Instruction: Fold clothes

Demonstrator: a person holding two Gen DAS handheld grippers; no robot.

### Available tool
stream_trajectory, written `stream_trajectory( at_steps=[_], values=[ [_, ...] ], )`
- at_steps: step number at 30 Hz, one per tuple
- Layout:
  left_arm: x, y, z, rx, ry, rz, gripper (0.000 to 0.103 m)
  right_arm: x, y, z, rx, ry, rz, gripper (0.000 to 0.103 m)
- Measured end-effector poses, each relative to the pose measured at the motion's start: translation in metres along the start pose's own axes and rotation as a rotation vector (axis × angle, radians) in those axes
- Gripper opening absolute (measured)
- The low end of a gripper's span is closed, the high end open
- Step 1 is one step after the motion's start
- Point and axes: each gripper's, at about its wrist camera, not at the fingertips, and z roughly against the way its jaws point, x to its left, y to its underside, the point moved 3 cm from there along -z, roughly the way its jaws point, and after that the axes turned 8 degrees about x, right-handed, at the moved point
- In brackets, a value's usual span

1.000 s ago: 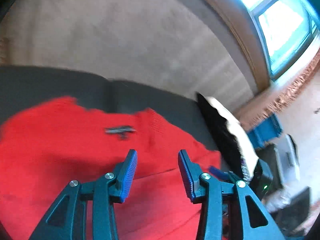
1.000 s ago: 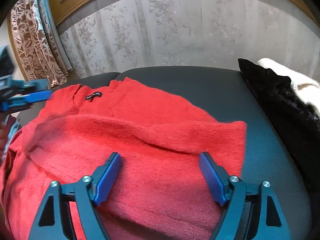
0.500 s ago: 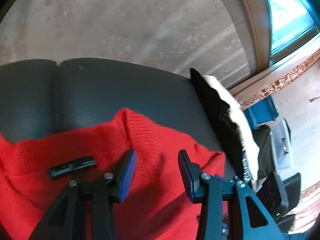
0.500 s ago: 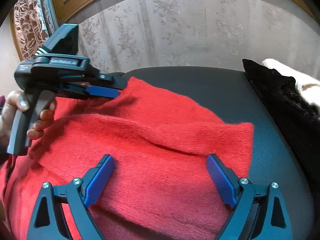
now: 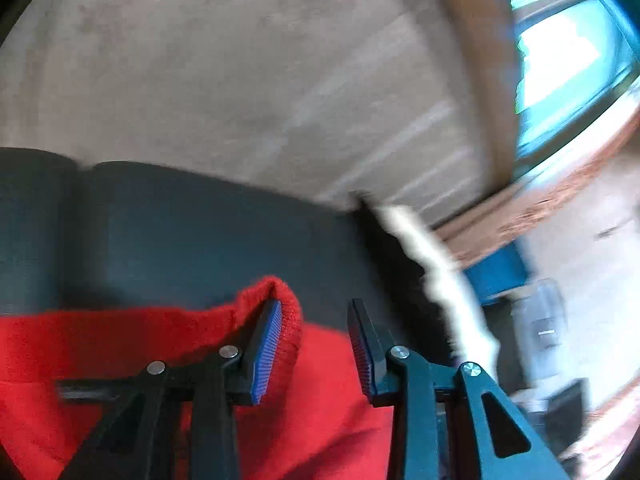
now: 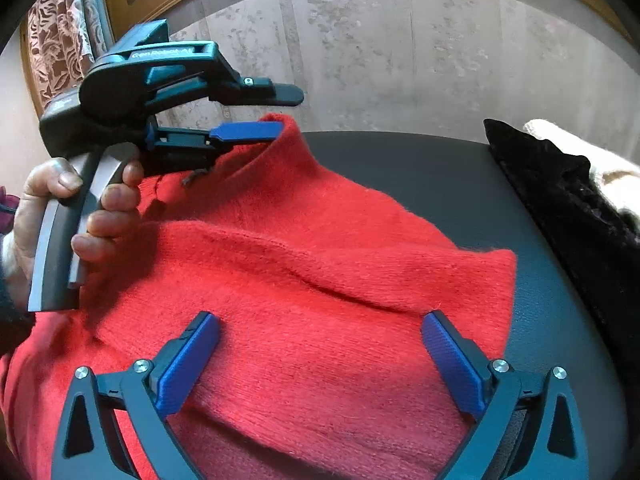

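Observation:
A red knitted sweater [image 6: 320,264] lies partly folded on a dark cushioned seat [image 6: 420,168]. My left gripper [image 5: 314,346] is open at the sweater's collar [image 5: 280,292]; one blue finger [image 5: 266,354] sits inside the collar edge and lifts it. In the right wrist view the left gripper [image 6: 248,130] is held by a hand [image 6: 92,204] with the collar draped over its lower finger. My right gripper [image 6: 316,364] is open wide and empty, just above the sweater's folded lower part.
A black and white fluffy garment [image 6: 568,184] lies on the seat's right side. A papered wall [image 6: 400,52] stands behind. A window [image 5: 560,60], blue crate [image 5: 496,276] and dark boxes [image 5: 560,400] are off to the right.
My left gripper has moved forward to the collar and raised its edge on one finger. My right gripper has stayed open over the sweater and barely moved.

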Motion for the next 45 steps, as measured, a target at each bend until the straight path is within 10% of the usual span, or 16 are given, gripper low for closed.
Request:
stream_trajectory(
  at_steps=[7, 14, 17, 22, 32, 45],
  values=[
    [0.053, 0.042, 0.085, -0.177, -0.148, 0.119, 0.04, 0.002, 0.002, 0.001, 0.001, 0.0, 0.0, 0.103],
    [0.078, 0.134, 0.154, -0.339, -0.474, 0.148, 0.05, 0.0, 0.0, 0.002, 0.005, -0.029, -0.011, 0.103],
    [0.095, 0.147, 0.168, -0.399, -0.328, 0.211, 0.049, -0.002, -0.002, 0.0, 0.015, -0.033, -0.012, 0.103],
    [0.094, 0.146, 0.163, -0.405, -0.332, 0.217, 0.047, 0.008, -0.017, 0.0, 0.071, -0.081, 0.006, 0.103],
    [0.098, 0.148, 0.157, -0.436, -0.29, 0.227, 0.047, 0.098, -0.129, -0.036, 0.197, -0.879, -0.149, 0.103],
    [0.098, 0.149, 0.155, -0.463, -0.263, 0.23, 0.047, 0.164, -0.159, -0.136, 0.436, -0.773, -0.047, 0.103]
  ],
)
